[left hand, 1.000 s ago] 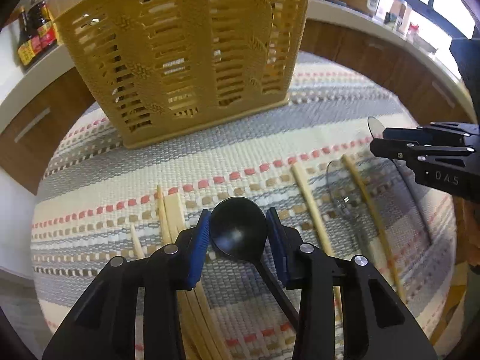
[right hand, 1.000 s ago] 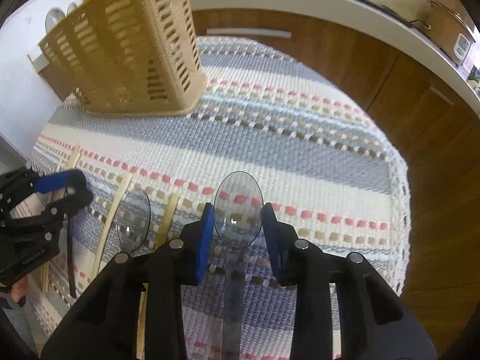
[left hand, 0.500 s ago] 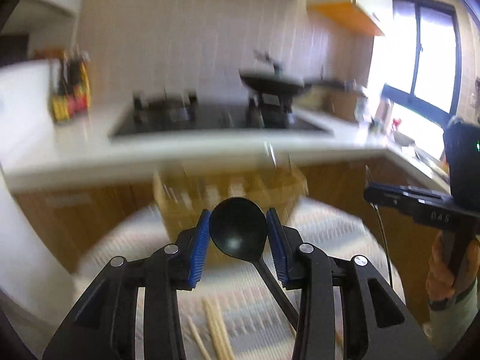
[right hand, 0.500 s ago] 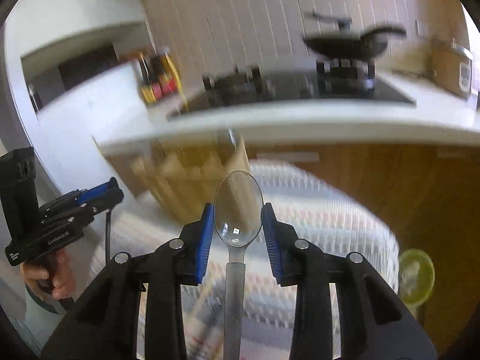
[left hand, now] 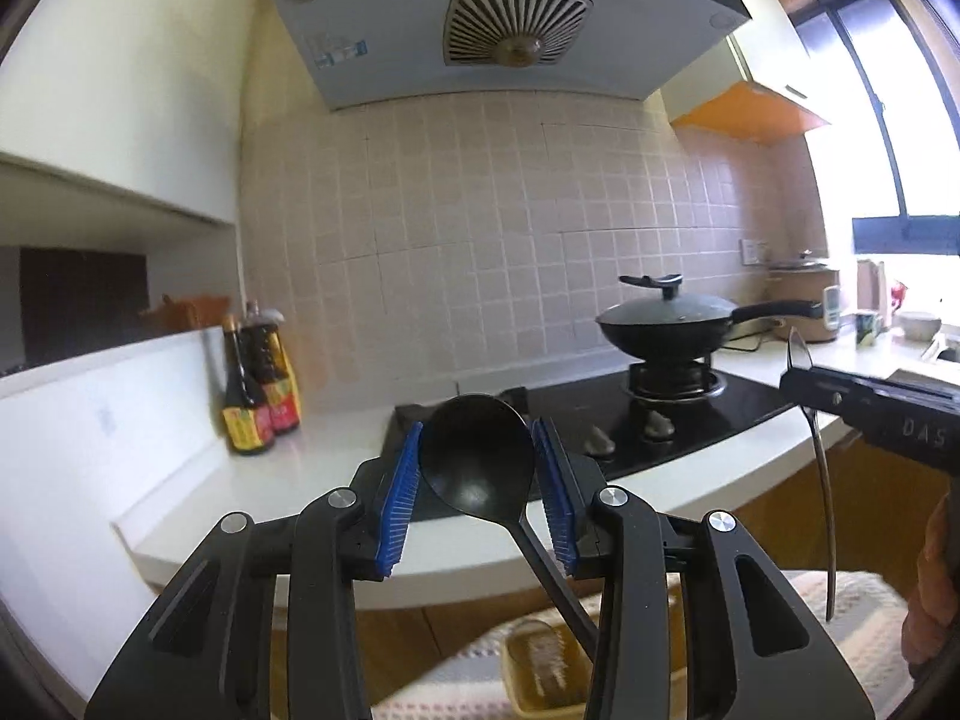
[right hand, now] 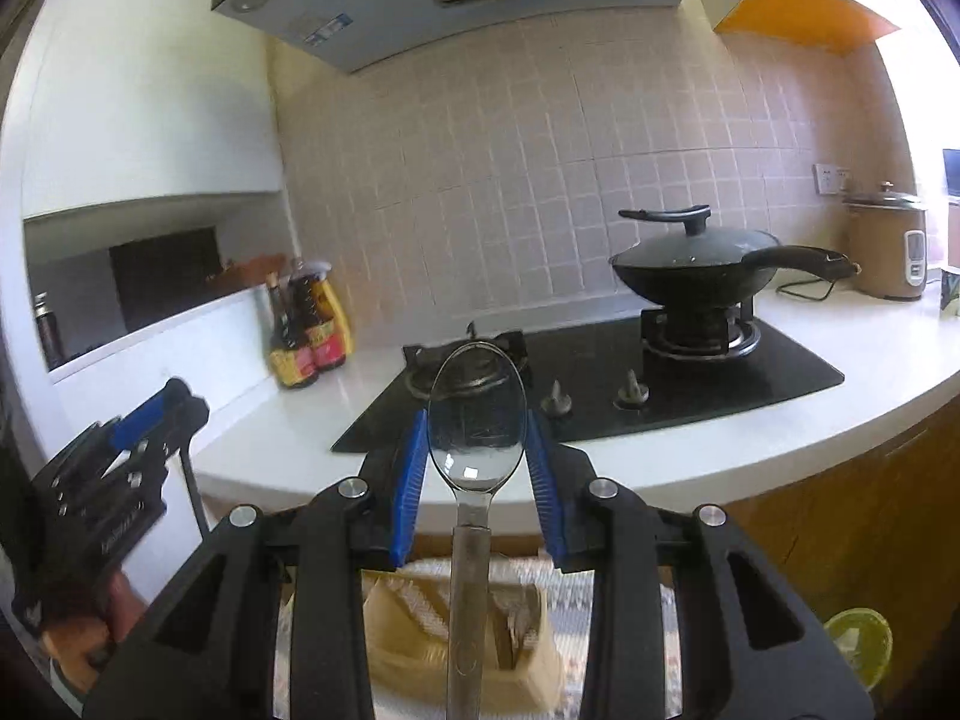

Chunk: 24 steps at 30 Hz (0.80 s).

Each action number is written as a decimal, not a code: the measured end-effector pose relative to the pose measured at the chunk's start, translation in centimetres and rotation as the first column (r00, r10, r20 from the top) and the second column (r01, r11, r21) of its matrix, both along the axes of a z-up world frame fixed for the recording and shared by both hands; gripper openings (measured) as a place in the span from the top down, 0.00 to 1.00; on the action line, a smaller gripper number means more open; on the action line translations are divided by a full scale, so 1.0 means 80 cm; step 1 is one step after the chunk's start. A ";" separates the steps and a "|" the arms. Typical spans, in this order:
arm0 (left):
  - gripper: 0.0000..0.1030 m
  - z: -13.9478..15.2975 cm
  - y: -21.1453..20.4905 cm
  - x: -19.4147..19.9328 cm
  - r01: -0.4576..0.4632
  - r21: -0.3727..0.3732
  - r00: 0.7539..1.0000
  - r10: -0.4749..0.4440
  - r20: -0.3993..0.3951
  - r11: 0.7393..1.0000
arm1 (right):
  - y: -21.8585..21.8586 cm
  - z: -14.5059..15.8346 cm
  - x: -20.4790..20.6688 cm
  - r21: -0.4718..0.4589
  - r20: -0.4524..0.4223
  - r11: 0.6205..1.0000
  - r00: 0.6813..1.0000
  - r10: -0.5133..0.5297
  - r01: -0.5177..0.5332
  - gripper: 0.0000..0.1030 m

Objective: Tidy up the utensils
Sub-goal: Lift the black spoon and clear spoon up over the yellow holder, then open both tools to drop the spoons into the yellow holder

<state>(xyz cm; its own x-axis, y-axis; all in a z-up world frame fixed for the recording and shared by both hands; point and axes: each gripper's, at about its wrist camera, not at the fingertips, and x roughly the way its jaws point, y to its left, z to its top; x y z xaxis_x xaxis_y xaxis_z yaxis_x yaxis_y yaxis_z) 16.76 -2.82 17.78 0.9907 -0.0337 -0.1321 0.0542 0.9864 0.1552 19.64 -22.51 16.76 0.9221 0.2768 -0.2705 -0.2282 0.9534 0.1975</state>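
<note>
Left tongs (left hand: 477, 483): blue pads closed on the bowl of the black spoon (left hand: 476, 461). Bowl faces the camera, tip pointing up and away toward the stove; its long axis runs from the bowl down and to the right, the handle slanting back under the right finger. Below, at the frame's bottom edge, the yellow utensil basket (left hand: 543, 669) on the striped cloth (left hand: 864, 606).

Right tongs (right hand: 478, 483): pads closed on the bowl of the clear spoon (right hand: 477, 447). Bowl up and forward, handle dropping straight down the centre of the view, long axis near vertical in frame. The basket sits directly beneath the handle. In the left wrist view these tongs appear at far right, the spoon hanging edge-on.

Behind: white bench (right hand: 780, 420), black hob with lidded wok (right hand: 696, 267), sauce bottles (right hand: 306, 330) at left.

Change over the last second: both views then looked down on the cloth, with chopsticks lying on it and the basket standing upright beyond. Now both look nearly level at the tiled wall, basket low in frame. Grips unchanged.
</note>
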 end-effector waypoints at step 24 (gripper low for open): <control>0.61 -0.115 -0.010 0.054 -0.046 0.109 0.998 0.050 -0.034 0.993 | 0.025 -0.090 0.016 -0.059 0.080 0.996 0.995 -0.058 0.063 0.59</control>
